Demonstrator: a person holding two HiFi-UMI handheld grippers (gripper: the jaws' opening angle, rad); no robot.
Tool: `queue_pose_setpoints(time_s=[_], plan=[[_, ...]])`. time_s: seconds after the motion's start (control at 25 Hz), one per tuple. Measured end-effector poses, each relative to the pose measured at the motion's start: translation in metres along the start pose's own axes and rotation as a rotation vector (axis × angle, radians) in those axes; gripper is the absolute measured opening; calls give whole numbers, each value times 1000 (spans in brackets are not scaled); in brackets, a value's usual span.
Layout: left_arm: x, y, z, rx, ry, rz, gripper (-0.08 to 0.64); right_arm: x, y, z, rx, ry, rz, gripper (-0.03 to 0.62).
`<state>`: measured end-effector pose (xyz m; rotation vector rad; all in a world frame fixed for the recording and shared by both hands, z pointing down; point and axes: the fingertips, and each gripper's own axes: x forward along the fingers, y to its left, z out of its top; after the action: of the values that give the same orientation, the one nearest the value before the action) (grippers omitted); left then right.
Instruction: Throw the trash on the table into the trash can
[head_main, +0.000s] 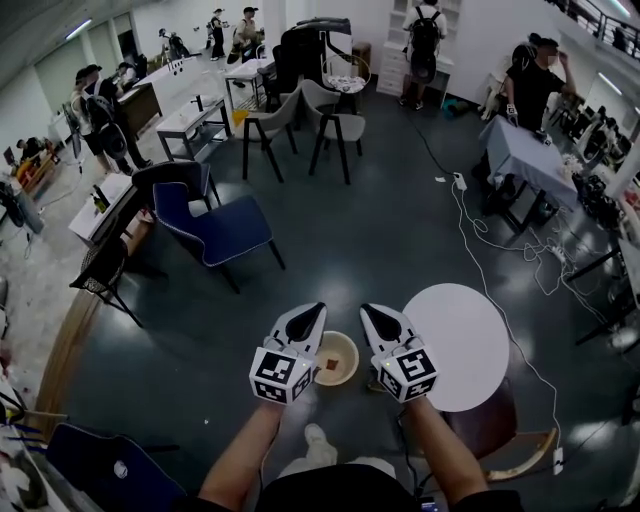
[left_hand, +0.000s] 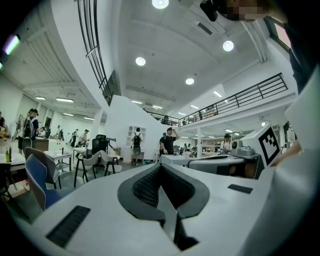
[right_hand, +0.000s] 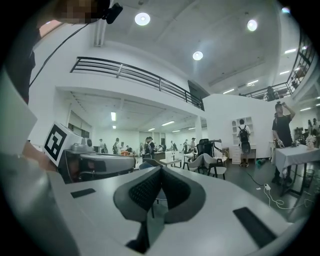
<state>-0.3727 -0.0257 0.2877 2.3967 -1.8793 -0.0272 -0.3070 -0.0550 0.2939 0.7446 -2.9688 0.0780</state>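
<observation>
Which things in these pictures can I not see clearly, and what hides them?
Trash can: head view, the left gripper covers its left rim; the brown piece inside is too small to name.
Round table: head view, the right gripper covers its left edge.
Both gripper views look level over the room; neither shows the trash can or round table.

So the trash can (head_main: 347, 348) is a small round cream-coloured one with an open top, seen pretty much straight from above. It's standing upright on the dark floor, near the bottom middle of the head view. There's a brownish scrap (head_main: 327, 365) lying inside on the bottom, can't tell what it is. Just to the right of the can, close but not quite touching, is the table (head_main: 458, 345), a round one with a plain white top.
</observation>
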Motion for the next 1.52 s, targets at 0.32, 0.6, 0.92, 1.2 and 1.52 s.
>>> queue_pose_setpoints(time_s=[0.32, 0.6, 0.92, 1.2, 1.52], plan=[[-7, -43, 29, 17, -49, 16, 15, -45, -3, 22, -13, -33, 2, 18], [-33, -94, 49, 50, -76, 28, 15, -97, 10, 35, -19, -49, 27, 18], [-73, -160, 55, 70, -97, 56, 15, -167, 34, 46, -42, -84, 67, 18], [-108, -220, 58, 104, -102, 58, 15, -230, 52, 46, -47, -105, 68, 18], [-121, -291, 53, 118, -102, 56, 15, -303, 44, 38, -44, -118, 64, 18]])
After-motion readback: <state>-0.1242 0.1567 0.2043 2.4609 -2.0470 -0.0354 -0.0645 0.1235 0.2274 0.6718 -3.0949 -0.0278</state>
